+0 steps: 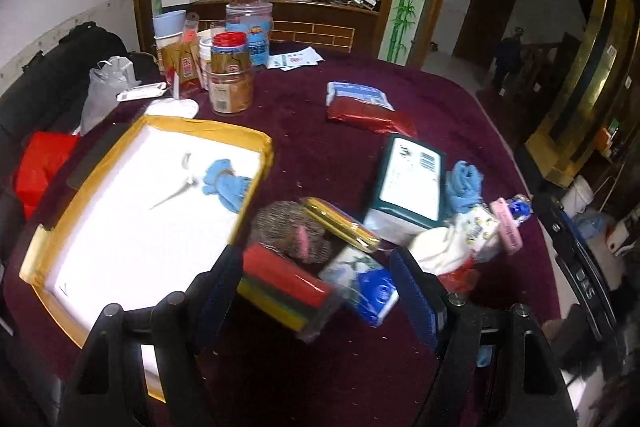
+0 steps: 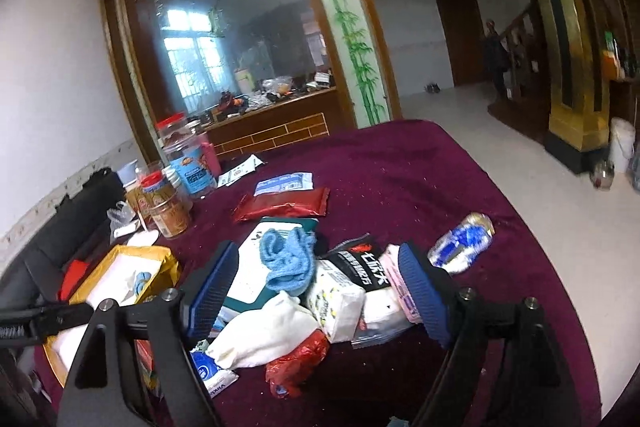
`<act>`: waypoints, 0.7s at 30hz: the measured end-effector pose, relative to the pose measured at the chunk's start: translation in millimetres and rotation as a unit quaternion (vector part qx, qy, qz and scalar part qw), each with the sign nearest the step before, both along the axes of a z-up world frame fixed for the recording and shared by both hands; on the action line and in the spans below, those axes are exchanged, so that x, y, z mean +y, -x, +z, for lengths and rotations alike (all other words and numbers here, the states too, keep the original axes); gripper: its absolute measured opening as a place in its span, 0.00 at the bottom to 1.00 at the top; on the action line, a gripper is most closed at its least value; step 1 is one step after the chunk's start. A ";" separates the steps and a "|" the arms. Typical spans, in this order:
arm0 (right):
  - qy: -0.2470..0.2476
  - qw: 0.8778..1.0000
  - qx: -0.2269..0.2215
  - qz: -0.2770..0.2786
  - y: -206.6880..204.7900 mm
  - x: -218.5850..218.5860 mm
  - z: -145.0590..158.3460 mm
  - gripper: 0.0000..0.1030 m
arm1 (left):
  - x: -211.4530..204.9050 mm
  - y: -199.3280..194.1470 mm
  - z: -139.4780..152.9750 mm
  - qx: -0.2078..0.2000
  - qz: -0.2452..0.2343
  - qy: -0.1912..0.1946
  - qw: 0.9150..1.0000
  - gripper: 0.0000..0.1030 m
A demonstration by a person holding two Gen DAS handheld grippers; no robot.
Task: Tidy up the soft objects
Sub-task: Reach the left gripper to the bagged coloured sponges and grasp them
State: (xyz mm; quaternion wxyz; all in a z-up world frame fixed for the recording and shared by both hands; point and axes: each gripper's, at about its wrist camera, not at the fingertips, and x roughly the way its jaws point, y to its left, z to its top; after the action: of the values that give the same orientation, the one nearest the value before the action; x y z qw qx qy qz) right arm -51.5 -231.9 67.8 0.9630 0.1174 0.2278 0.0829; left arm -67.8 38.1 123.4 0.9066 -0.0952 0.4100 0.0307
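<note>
Two grippers are hanging over a heap of soft things on the dark red tablecloth [image 1: 420,99], and both are standing spread with nothing pressed between the pads. The left gripper [image 1: 318,287] is pointing down at a red, yellow and green pack of sponges [image 1: 280,295], a blue and white tissue packet [image 1: 360,283] and a gold wrapped packet [image 1: 340,223]; these are showing in the gap between its fingers, but the pads are not pinching them. To the left of this gripper a shallow white tray with a yellow rim [image 1: 224,127] is lying, and one blue sock [image 1: 226,185] is resting in it near the right edge.

The right gripper [image 2: 316,291] is wide apart too. Between its fingers the heap is showing: a second blue sock [image 2: 288,261] is lying on top of a dark green tissue box [image 2: 248,287], a white cloth [image 2: 264,335] is in front, a small printed tissue pack [image 2: 336,303] and a black and white bag [image 2: 360,267] are in the middle, and a pink item [image 2: 402,291] is just beside the right finger. A red plastic bag [image 2: 296,363] is lying below the white cloth.

Farther away a dark red pouch [image 2: 280,207] and a blue packet [image 2: 284,183] are lying together, and several jars [image 2: 168,207] are standing at the back left.
</note>
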 end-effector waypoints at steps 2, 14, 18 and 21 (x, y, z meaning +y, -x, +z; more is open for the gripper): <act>-0.012 1.000 0.010 -0.006 -3.8 -6.5 -2.0 0.79 | -2.1 7.1 -1.5 -0.004 -0.011 -0.004 1.000 0.77; -0.008 0.996 0.038 -0.084 -15.9 -29.7 -20.0 0.79 | 27.6 25.6 -29.2 -0.011 -0.080 0.040 0.996 0.77; 0.022 0.994 0.043 -0.101 -19.8 -24.0 -26.1 0.79 | 18.2 17.9 -46.3 -0.003 -0.117 0.022 0.993 0.77; 0.056 0.991 0.055 -0.105 -26.7 -15.6 -32.4 0.79 | 23.6 8.3 -63.8 0.014 -0.112 0.035 0.993 0.77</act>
State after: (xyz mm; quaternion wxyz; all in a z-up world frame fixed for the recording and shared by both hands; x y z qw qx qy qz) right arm -24.8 -247.5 35.4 0.9574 0.0910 0.2716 -0.0379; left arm -76.1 61.6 59.5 0.8946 -0.0801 0.4315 -0.0836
